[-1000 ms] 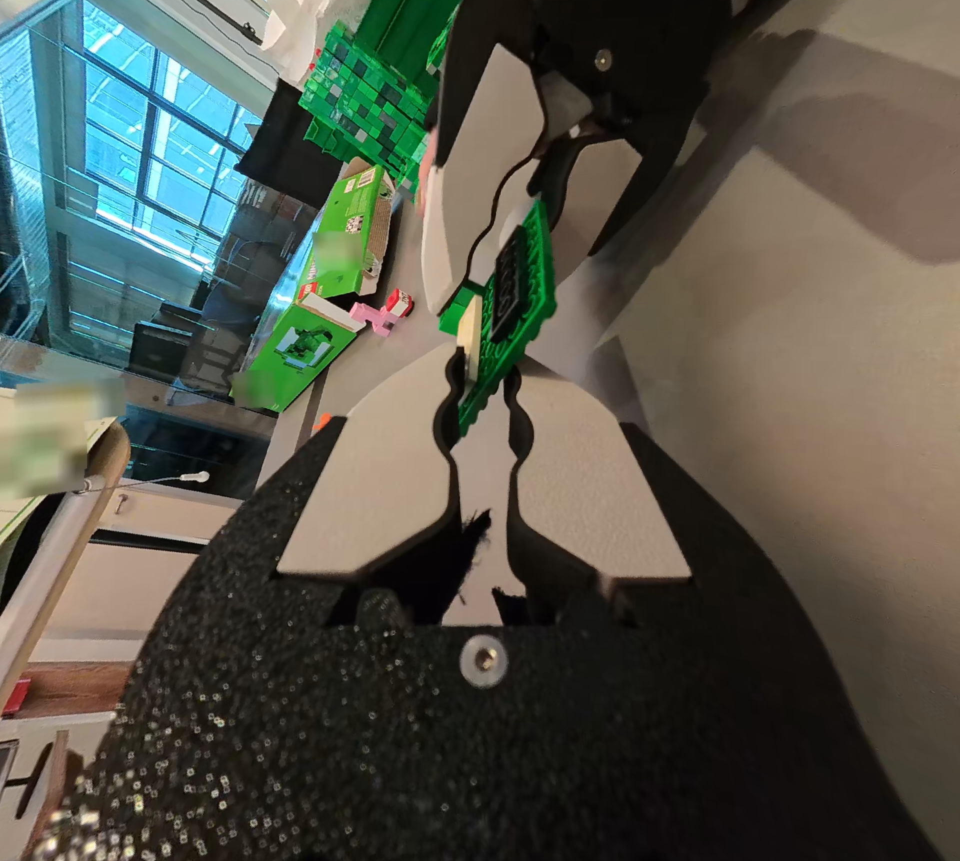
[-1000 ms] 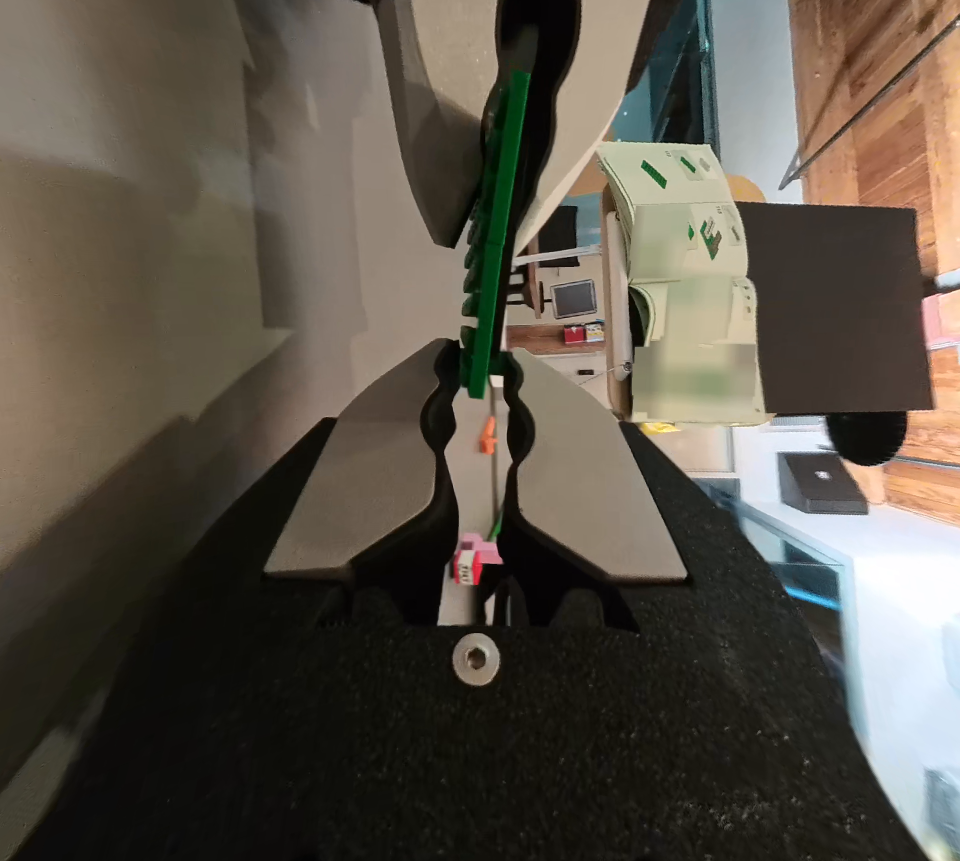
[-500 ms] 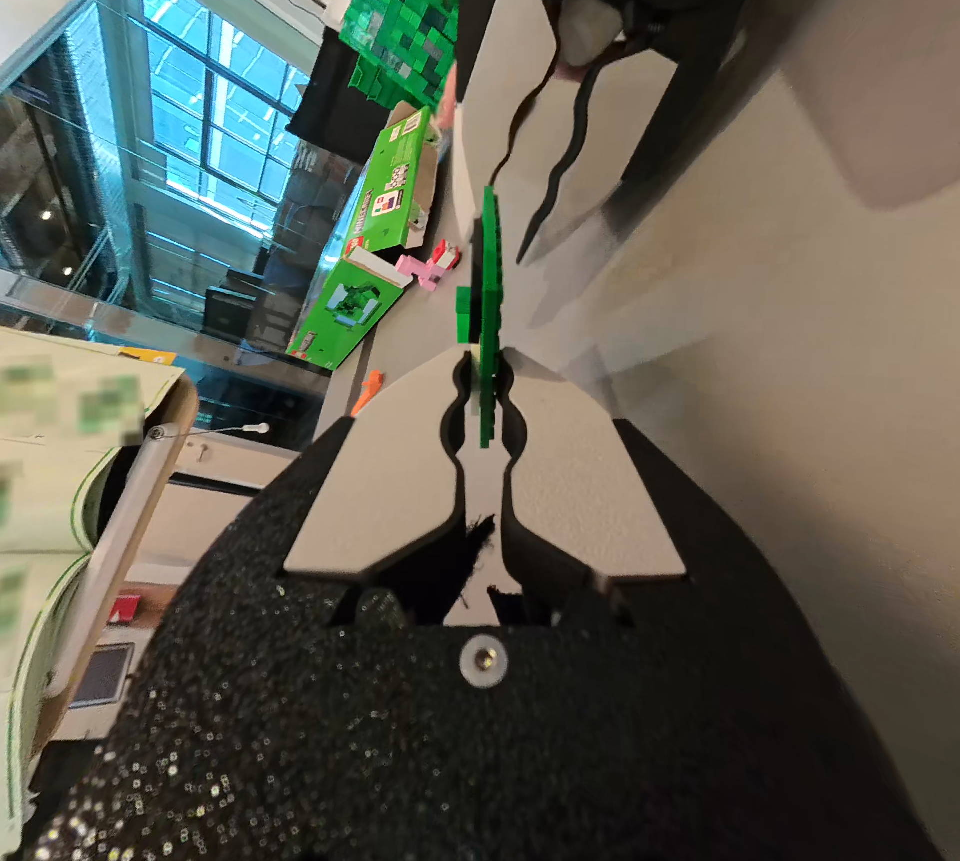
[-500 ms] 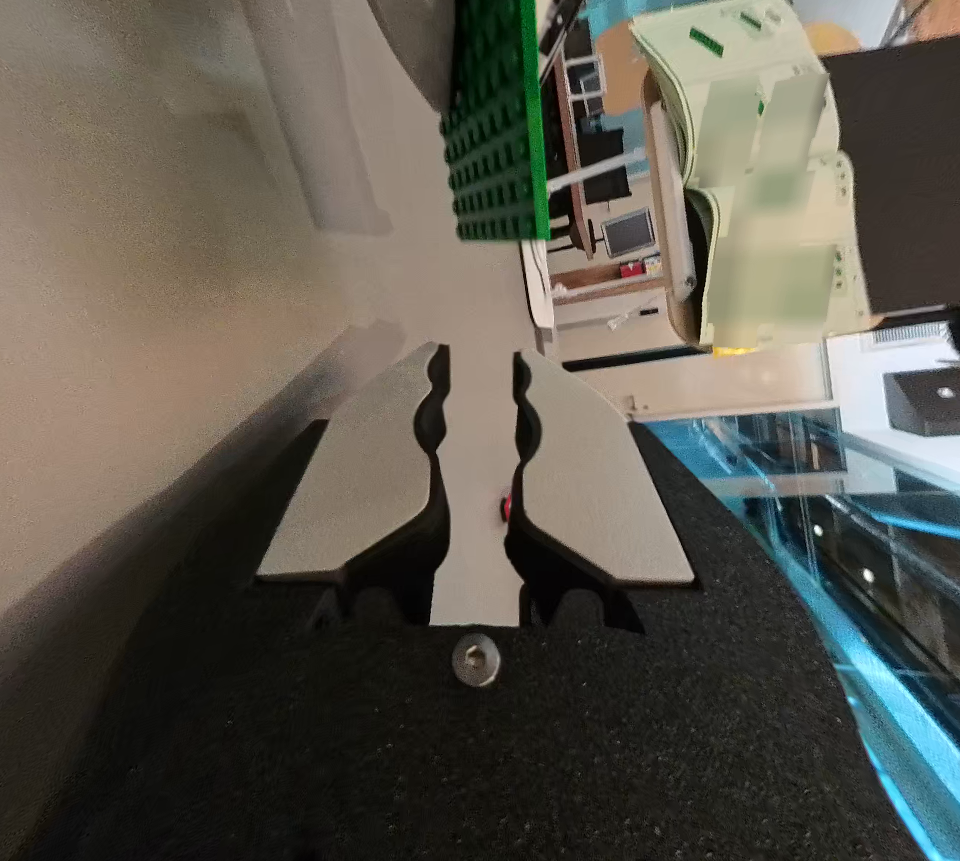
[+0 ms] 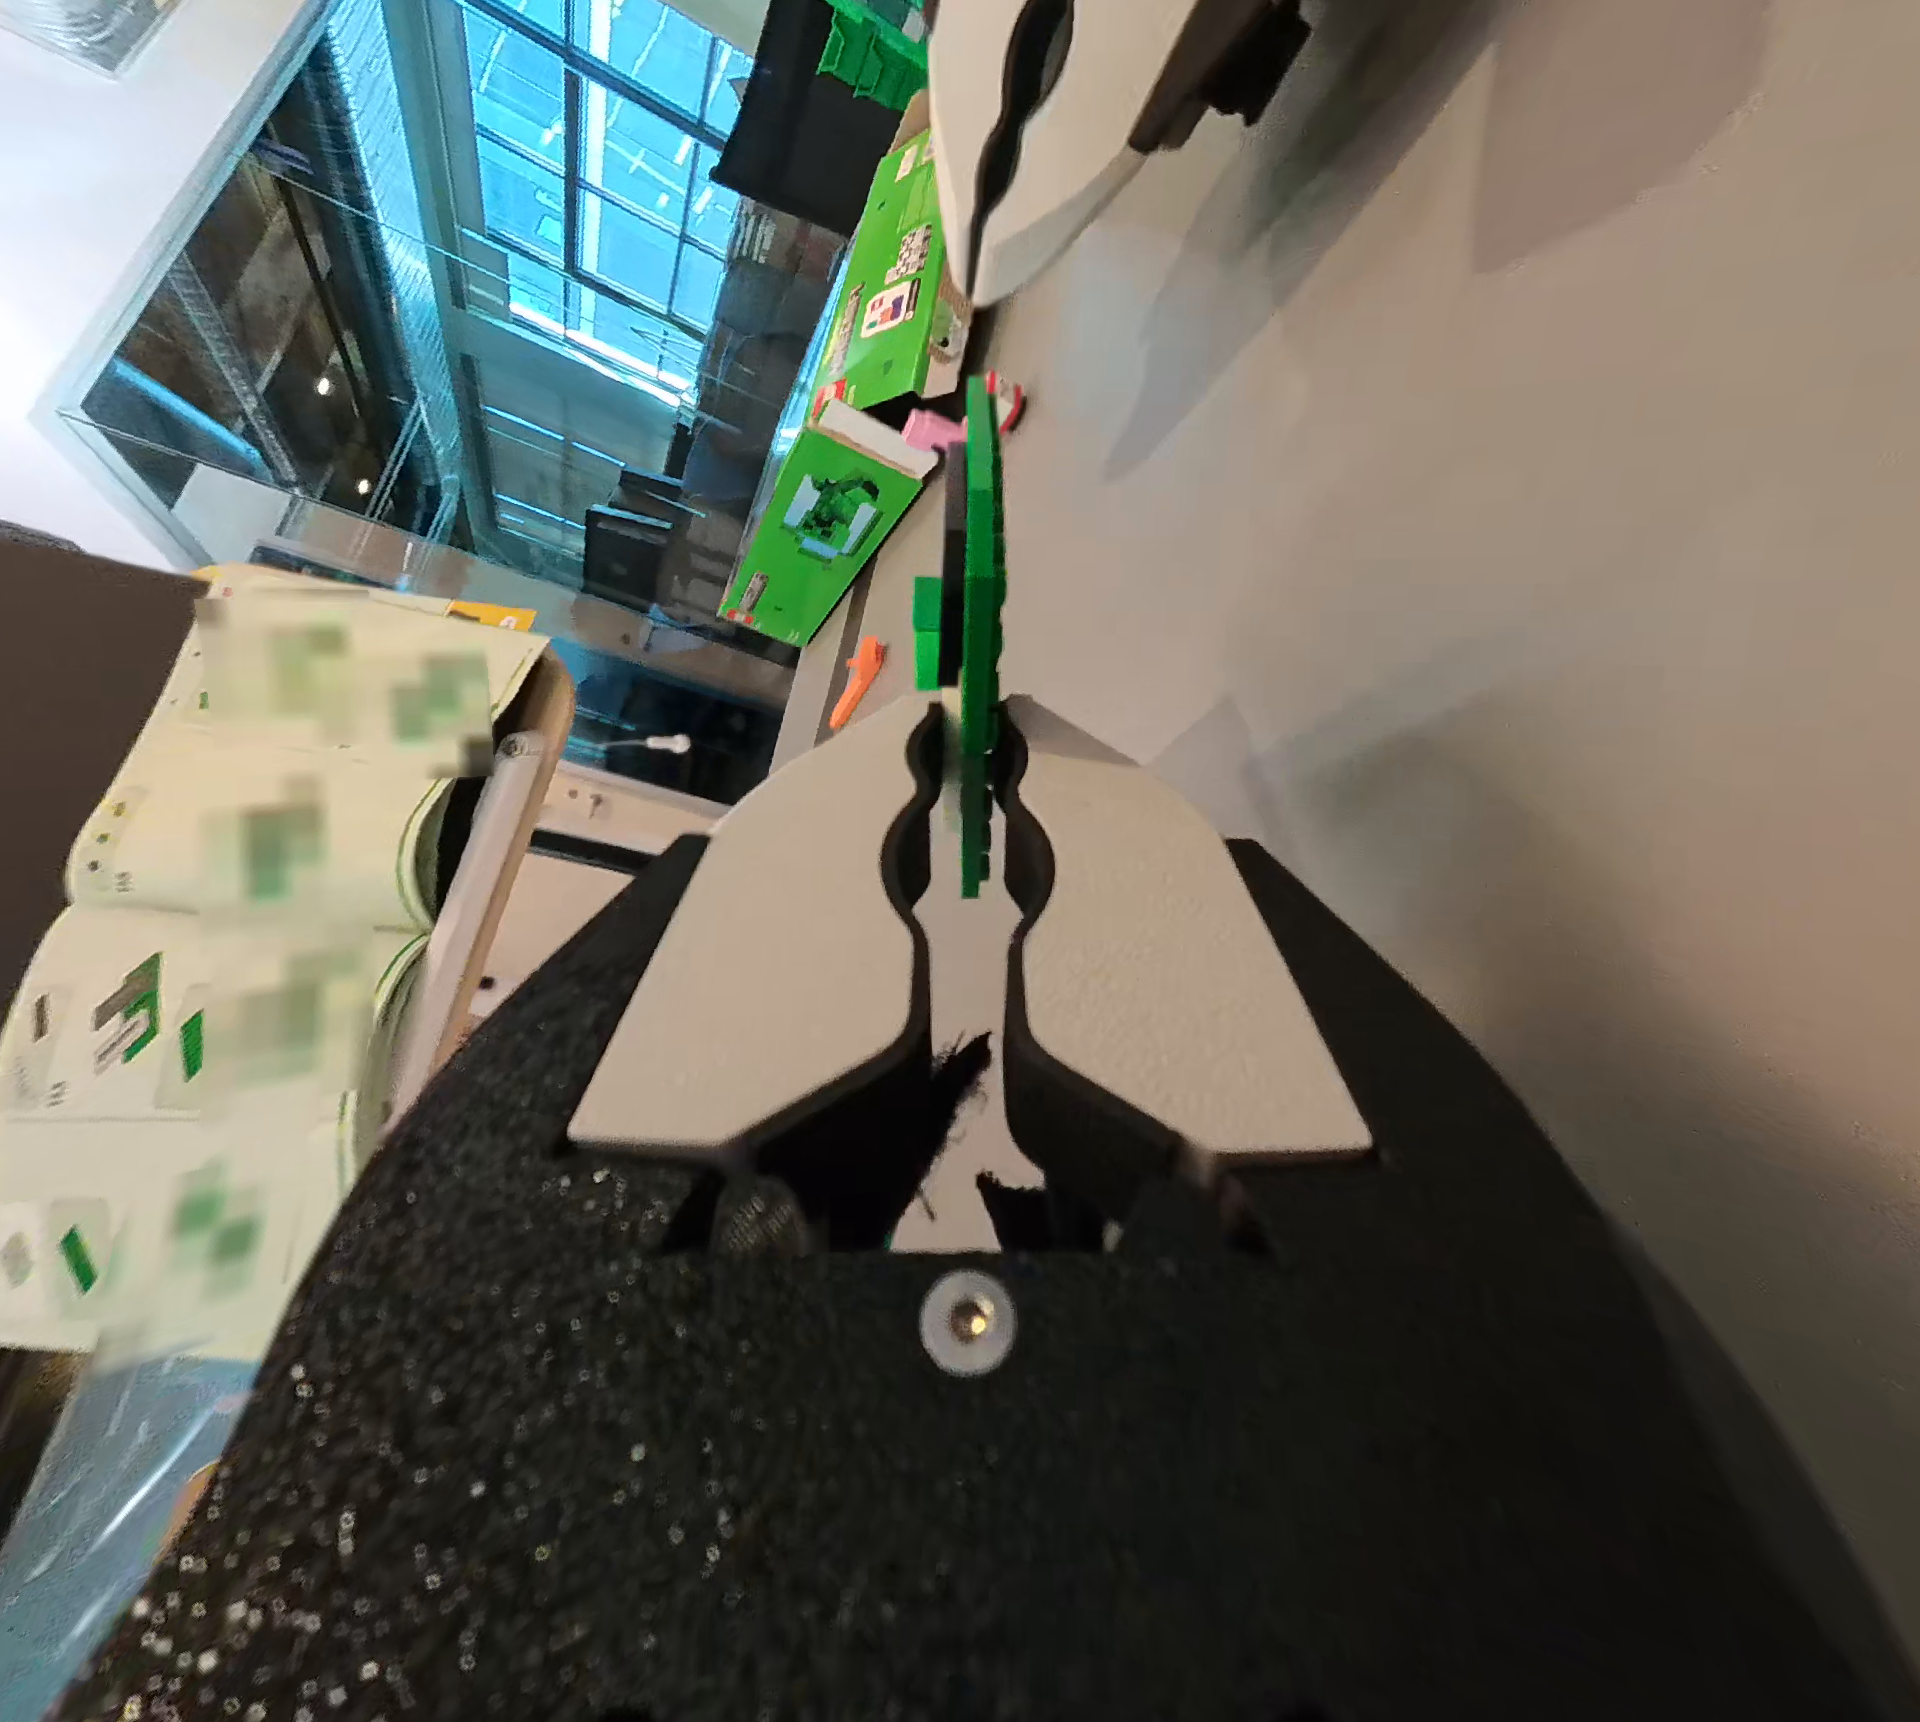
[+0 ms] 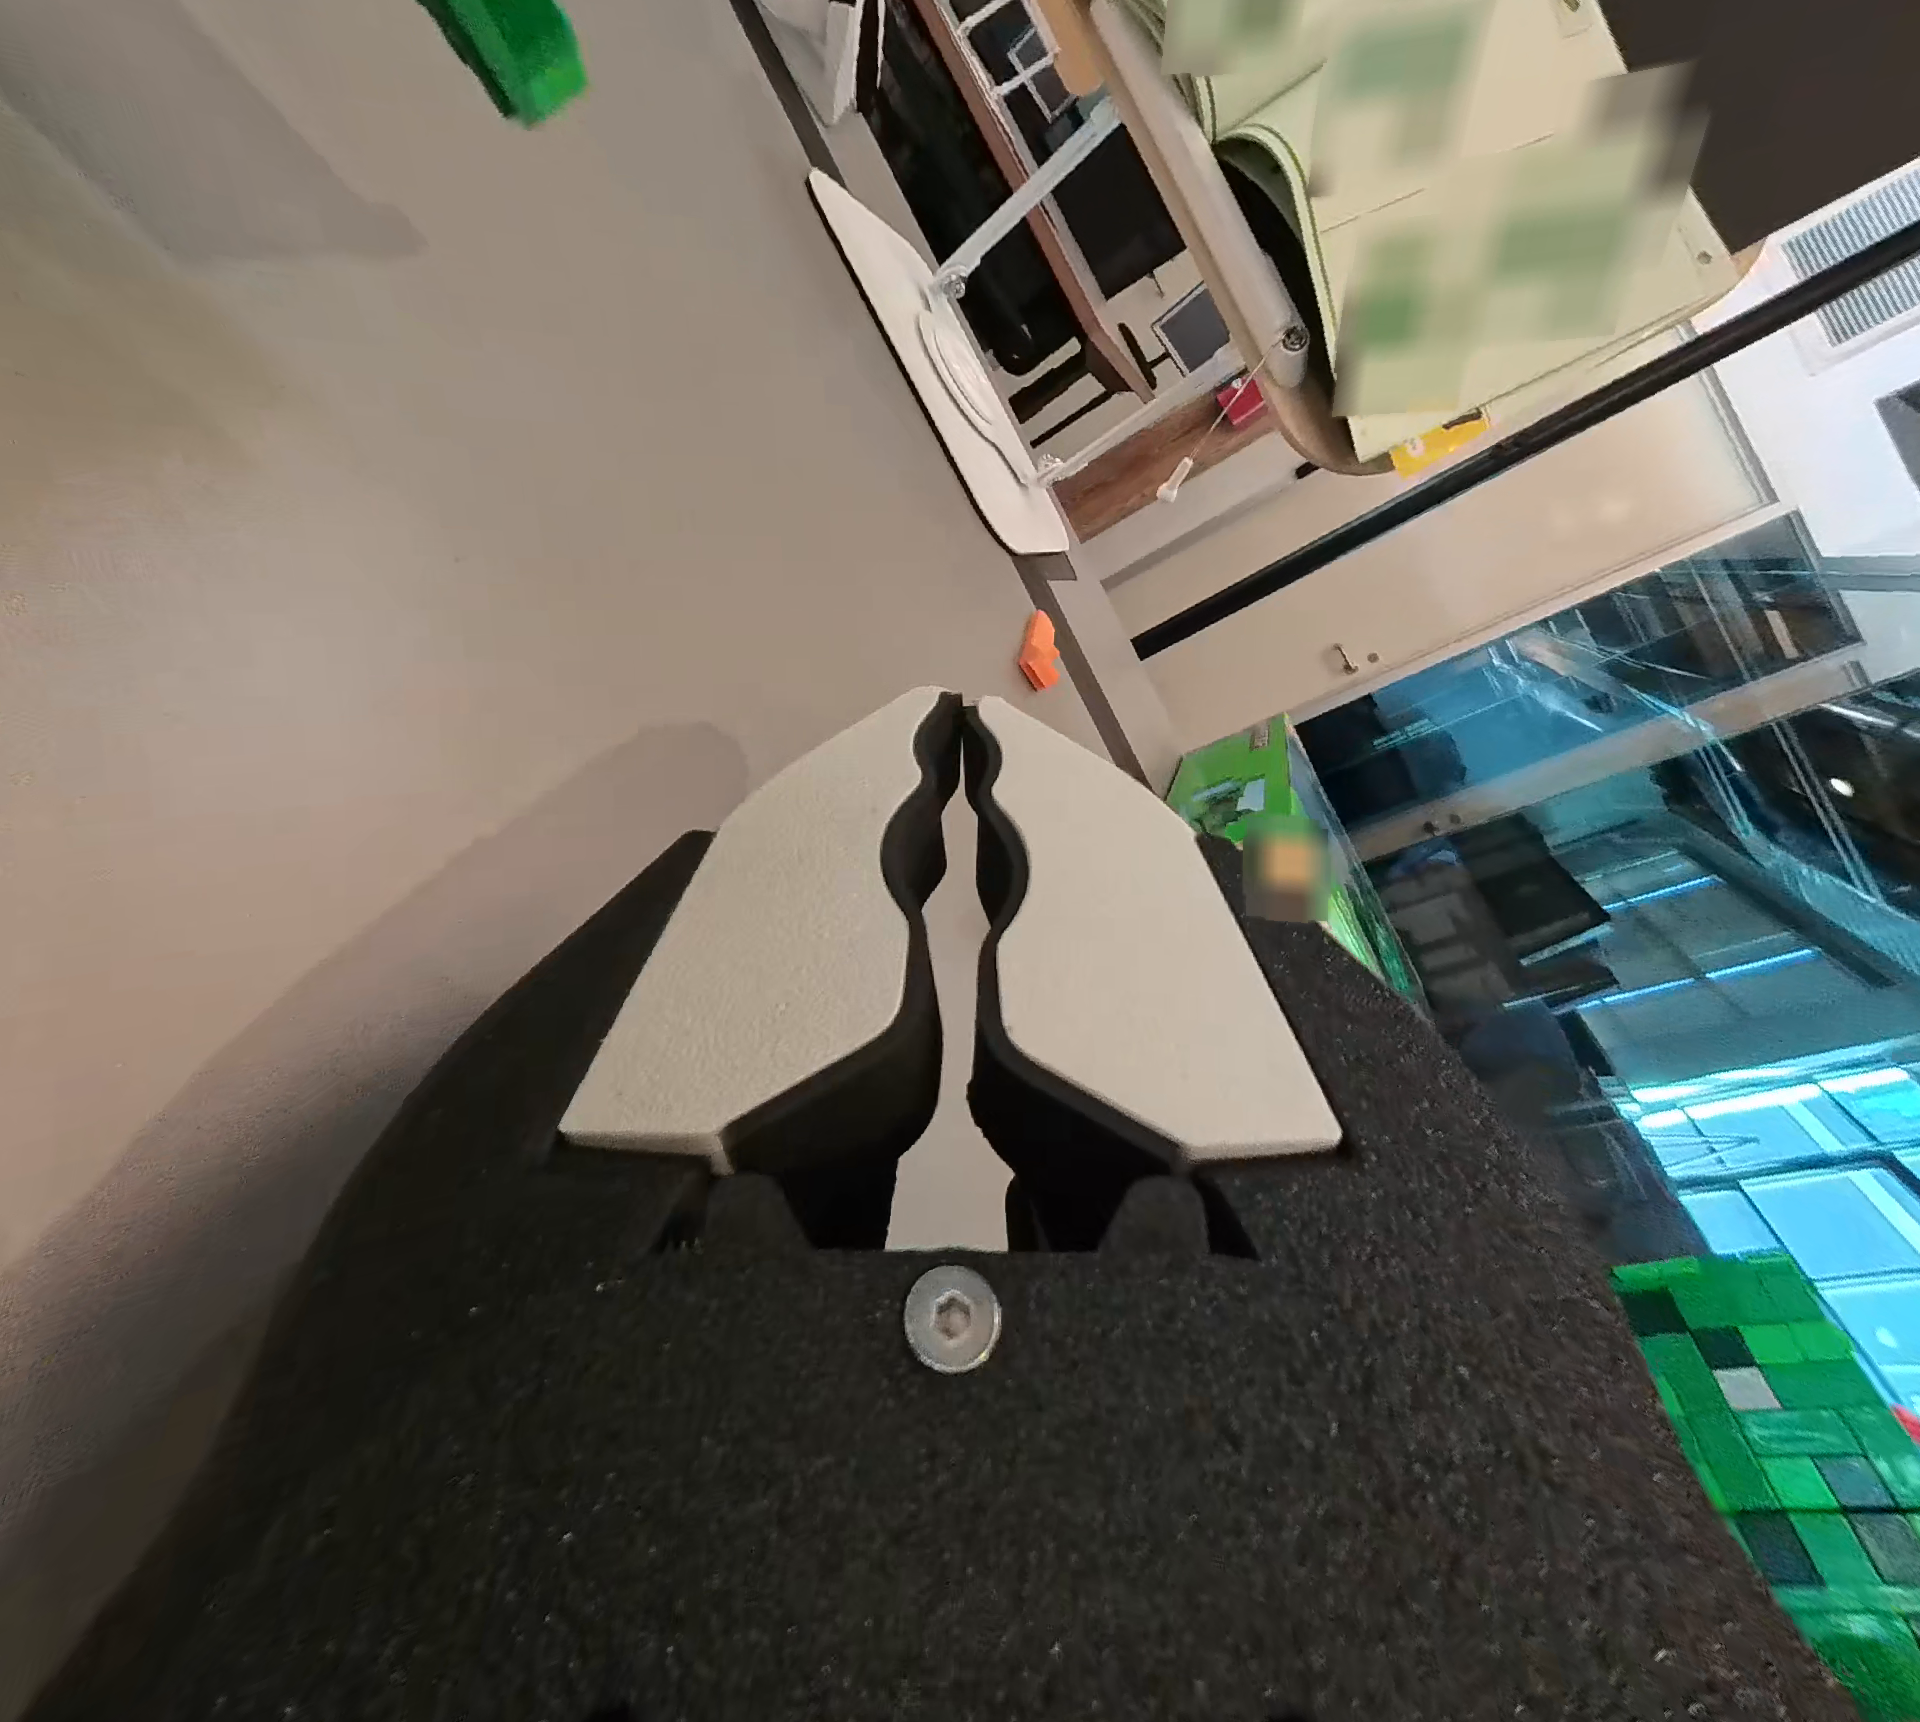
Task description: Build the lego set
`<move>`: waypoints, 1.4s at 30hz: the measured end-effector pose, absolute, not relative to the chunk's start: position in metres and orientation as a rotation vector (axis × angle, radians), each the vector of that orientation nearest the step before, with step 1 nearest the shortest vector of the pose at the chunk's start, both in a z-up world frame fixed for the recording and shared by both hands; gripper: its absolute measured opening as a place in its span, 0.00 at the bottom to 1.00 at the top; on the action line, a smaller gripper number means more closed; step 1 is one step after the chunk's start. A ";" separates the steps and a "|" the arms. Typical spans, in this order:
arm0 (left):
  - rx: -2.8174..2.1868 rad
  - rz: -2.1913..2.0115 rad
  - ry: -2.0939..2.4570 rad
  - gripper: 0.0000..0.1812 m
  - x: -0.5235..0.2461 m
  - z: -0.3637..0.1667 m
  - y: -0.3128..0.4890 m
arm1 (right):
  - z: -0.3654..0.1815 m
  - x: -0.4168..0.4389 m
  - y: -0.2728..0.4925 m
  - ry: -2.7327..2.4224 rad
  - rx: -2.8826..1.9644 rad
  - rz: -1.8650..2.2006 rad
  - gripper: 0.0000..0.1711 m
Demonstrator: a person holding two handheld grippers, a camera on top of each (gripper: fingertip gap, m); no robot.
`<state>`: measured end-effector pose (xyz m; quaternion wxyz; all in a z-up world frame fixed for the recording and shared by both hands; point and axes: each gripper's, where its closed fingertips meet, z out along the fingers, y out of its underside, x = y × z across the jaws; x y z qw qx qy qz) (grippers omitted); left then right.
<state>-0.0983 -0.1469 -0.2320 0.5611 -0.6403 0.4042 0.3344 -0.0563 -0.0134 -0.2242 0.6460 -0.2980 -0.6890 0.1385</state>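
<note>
The grey table (image 5: 1507, 633) ran thru both views, w/ green set boxes (image 5: 821, 529) and an open instruction booklet (image 5: 239, 893) off at its edge. A sec before, both grippers had pinched the green baseplate (image 5: 980, 592) from opposite ends; half a sec ago the right one had already let go. By this moment the right gripper (image 6: 957, 716) had pulled well clear and its fingers had closed almost tip to tip on nothing. In its own view the plate sat far off at upper left, blurred, so I couldn't tell for sure what was stuck on it, prob. a few small bricks. The left gripper (image 5: 977, 737) kept the plate clamped edge-on, narrow gap, carrying it alone above the table. So the handover looked done, and the right was free to fetch the next piece. Smallest bits: an orange piece (image 6: 1040, 652) near the table edge, a pink figure (image 5: 928, 429) by the boxes.
</note>
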 end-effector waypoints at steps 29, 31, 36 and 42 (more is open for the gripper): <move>-1.397 0.983 1.000 0.04 -0.133 -0.226 -0.193 | -0.201 -0.251 -0.082 -1.500 -0.551 0.642 0.00; -1.393 0.990 1.016 0.04 -0.133 -0.226 -0.191 | -0.203 -0.251 -0.084 -1.515 -0.533 0.628 0.00; -1.390 0.989 1.041 0.04 -0.131 -0.222 -0.185 | -0.205 -0.252 -0.083 -1.520 -0.517 0.573 0.00; -1.420 0.964 1.112 0.04 -0.130 -0.229 -0.182 | -0.208 -0.253 -0.087 -1.544 -0.501 0.575 0.00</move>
